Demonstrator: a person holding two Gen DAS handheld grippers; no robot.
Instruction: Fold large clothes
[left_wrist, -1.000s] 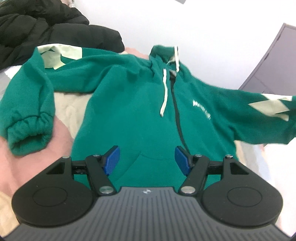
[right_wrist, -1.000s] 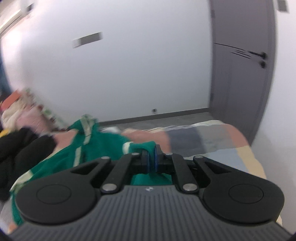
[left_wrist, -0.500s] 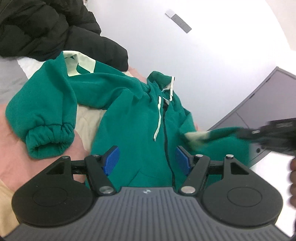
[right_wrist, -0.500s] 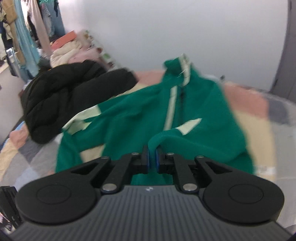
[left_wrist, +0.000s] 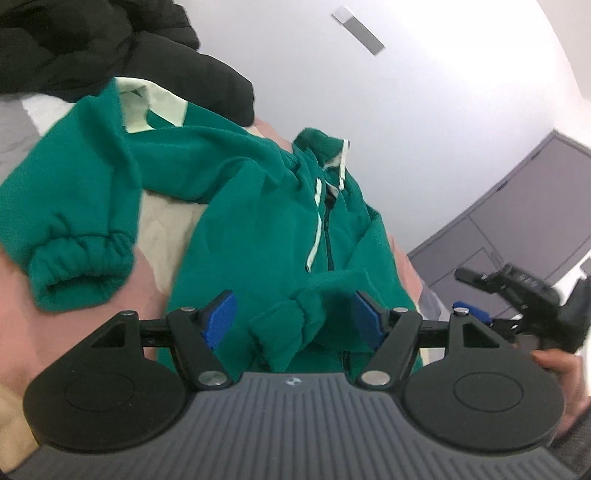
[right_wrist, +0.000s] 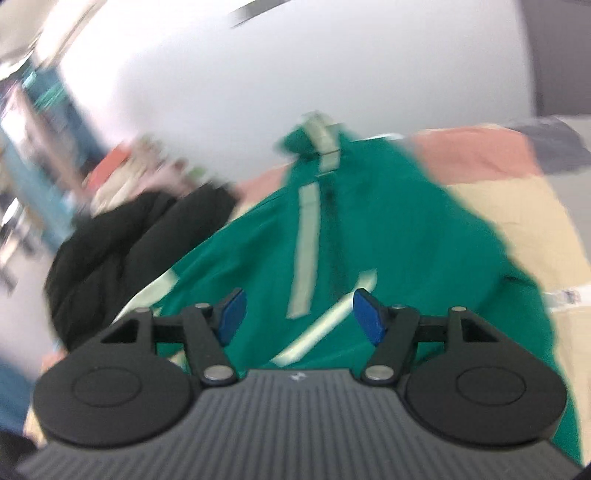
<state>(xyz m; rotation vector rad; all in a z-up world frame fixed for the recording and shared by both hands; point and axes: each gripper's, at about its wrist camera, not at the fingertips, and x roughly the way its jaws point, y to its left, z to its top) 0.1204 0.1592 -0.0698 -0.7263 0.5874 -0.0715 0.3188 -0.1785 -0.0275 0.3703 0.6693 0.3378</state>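
Left wrist view: green zip-up fleece hoodie (left_wrist: 266, 236) runs lengthwise away across the bed (left_wrist: 166, 221); its unfolded sleeve (left_wrist: 74, 206) lies nearer the left hand-held gripper (left_wrist: 293, 319), released like the right hand-held gripper (right_wrist: 297, 315).

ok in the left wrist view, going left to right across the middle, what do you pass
loose sleeve cuff → pale drawstring → dark zipper → right tongs, held at the far right edge
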